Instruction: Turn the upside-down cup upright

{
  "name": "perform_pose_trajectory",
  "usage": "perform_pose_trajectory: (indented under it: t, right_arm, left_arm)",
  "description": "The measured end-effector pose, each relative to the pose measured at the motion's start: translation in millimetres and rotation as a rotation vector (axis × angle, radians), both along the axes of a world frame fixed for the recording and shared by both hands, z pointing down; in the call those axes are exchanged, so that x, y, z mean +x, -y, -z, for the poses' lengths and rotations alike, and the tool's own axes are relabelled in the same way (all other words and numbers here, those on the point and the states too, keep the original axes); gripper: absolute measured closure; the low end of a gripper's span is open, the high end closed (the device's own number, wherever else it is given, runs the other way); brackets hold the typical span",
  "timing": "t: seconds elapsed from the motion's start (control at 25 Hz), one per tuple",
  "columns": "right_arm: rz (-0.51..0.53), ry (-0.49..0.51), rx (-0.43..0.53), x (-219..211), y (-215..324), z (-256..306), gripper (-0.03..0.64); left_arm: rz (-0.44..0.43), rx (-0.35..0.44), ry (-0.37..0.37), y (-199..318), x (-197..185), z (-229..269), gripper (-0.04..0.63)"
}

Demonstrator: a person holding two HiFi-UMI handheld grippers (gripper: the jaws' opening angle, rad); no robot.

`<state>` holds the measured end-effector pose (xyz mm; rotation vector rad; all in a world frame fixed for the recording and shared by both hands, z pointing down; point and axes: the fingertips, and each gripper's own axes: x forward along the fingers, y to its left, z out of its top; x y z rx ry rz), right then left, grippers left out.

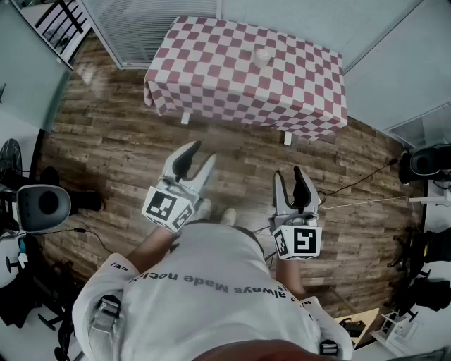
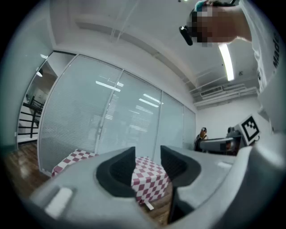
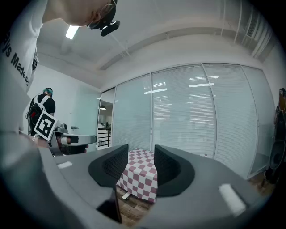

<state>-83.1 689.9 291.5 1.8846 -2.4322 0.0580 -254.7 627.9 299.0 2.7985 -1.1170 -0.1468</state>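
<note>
A small pale cup [image 1: 262,56] stands on the red-and-white checked table [image 1: 211,70] at the far side of the room; it is too small to tell which way up it is. I stand well back from the table on the wooden floor. My left gripper [image 1: 199,156] and right gripper [image 1: 289,175] are held level in front of my body, pointing toward the table. Each has its jaws a little apart with nothing between them. The left gripper [image 2: 147,156] and the right gripper [image 3: 141,154] each frame the table [image 2: 149,181] [image 3: 140,176] in the gap; the cup is not discernible there.
Glass walls with blinds [image 1: 148,21] stand behind the table. A round grey device on a stand [image 1: 42,208] is at my left. Cables [image 1: 352,197] and dark equipment [image 1: 426,162] lie at the right. Another person [image 2: 203,134] stands far off.
</note>
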Motion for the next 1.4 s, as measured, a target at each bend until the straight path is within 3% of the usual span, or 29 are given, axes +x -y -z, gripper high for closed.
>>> perform_pose_trajectory:
  t: [0.44, 0.76, 1.04, 1.4]
  right_arm:
    - [0.014, 0.013, 0.001, 55, -12, -3, 0.434]
    - [0.051, 0.046, -0.008, 68, 0, -12, 0.431]
    - [0.072, 0.049, -0.027, 59, 50, -19, 0.43]
    - [0.086, 0.049, -0.033, 30, 156, -16, 0.431]
  left_arm:
    - [-0.011, -0.003, -0.002, -15, 65, -5, 0.419]
    - [-0.011, -0.045, 0.009, -15, 87, -22, 0.422]
    - [-0.009, -0.047, 0.009, 33, 80, -27, 0.423]
    - [-0.01, -0.051, 0.0, 140, 53, -25, 0.423]
